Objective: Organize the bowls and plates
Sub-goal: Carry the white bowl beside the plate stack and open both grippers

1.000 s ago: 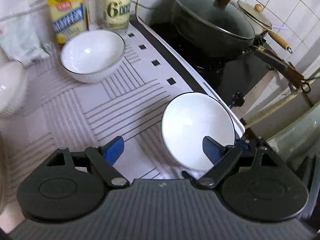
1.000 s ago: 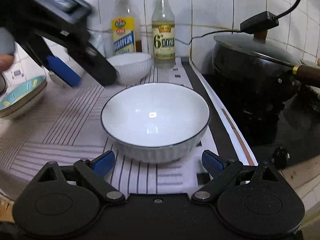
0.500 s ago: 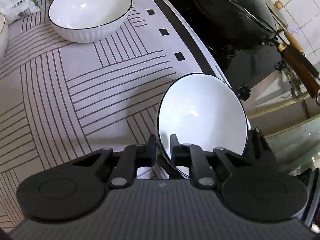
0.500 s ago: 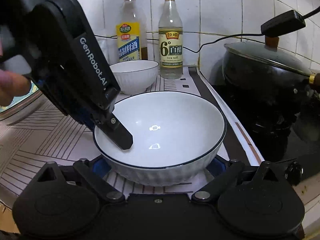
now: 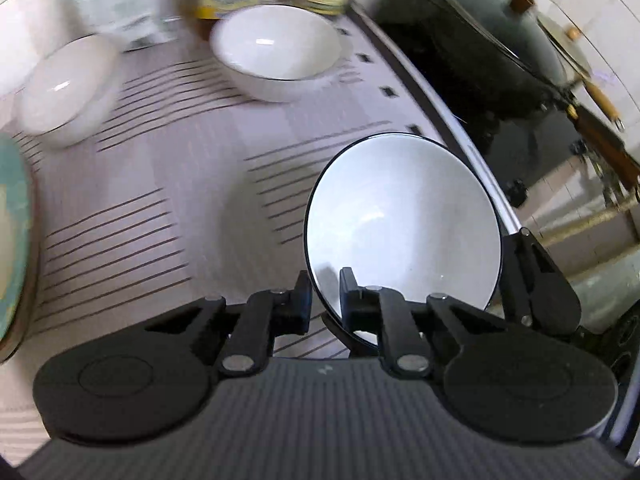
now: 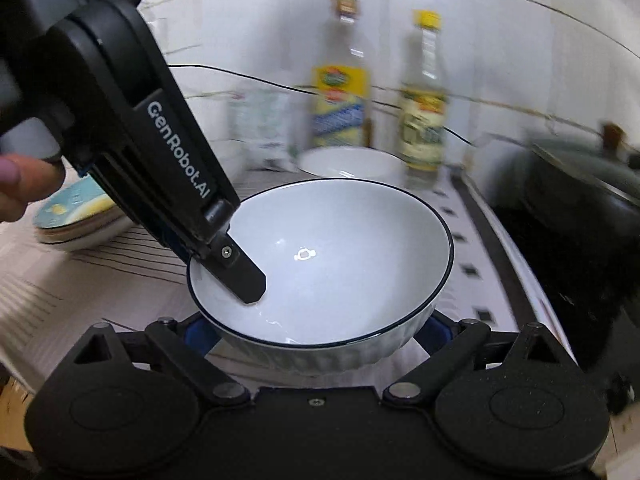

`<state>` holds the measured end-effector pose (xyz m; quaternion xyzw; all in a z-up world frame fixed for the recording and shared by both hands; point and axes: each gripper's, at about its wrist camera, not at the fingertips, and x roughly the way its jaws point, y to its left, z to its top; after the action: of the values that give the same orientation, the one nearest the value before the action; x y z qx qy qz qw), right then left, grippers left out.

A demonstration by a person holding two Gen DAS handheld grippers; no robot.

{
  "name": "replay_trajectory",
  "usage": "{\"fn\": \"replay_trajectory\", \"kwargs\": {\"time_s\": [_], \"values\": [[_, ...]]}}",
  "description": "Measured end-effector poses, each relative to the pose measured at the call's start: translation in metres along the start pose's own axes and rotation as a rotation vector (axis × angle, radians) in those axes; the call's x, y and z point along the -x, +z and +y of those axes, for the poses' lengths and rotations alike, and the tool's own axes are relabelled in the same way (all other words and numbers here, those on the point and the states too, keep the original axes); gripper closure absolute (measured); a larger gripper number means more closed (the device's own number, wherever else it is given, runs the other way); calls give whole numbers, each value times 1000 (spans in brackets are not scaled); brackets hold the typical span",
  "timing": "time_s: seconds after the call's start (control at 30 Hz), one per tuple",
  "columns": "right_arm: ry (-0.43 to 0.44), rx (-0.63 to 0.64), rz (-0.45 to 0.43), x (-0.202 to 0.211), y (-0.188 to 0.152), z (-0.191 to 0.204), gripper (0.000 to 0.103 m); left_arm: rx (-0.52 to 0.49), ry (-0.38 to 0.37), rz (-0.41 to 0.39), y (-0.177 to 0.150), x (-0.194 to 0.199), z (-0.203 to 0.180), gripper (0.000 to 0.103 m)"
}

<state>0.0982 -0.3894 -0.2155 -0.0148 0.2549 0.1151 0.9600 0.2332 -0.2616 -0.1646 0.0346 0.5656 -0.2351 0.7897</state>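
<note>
White bowl (image 5: 404, 224) with a dark rim line is pinched at its near rim by the left gripper (image 5: 325, 300), one finger (image 6: 240, 272) inside the wall and one outside. The bowl's base is flanked by the blue pads of the right gripper (image 6: 316, 334), spread wide; contact with them cannot be told. The bowl is empty, as are a second white bowl (image 5: 276, 50) near the bottles (image 6: 340, 96) and a third bowl (image 5: 66, 88). A teal plate stack (image 6: 76, 216) is seen at left.

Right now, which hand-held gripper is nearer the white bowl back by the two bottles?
Left. The left hand-held gripper grips the front bowl's rim, nearer that back bowl; the right hand-held gripper straddles the front bowl's near side, farther away.
</note>
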Motion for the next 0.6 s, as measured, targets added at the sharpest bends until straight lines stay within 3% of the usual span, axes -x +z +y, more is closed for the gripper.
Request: {"fn": "replay_trajectory", "kwargs": {"time_s": [0.2, 0.3, 0.47, 0.6], "values": [[147, 124, -10, -26, 14, 36, 4, 183, 39, 13, -19, 18, 57, 90], [200, 166, 14, -43, 22, 48, 4, 217, 72, 16, -24, 19, 75, 90], [223, 269, 38, -66, 35, 62, 4, 293, 80, 4, -28, 18, 96, 88], [227, 275, 71, -89, 36, 60, 4, 284, 109, 7, -25, 6, 98, 87]]}}
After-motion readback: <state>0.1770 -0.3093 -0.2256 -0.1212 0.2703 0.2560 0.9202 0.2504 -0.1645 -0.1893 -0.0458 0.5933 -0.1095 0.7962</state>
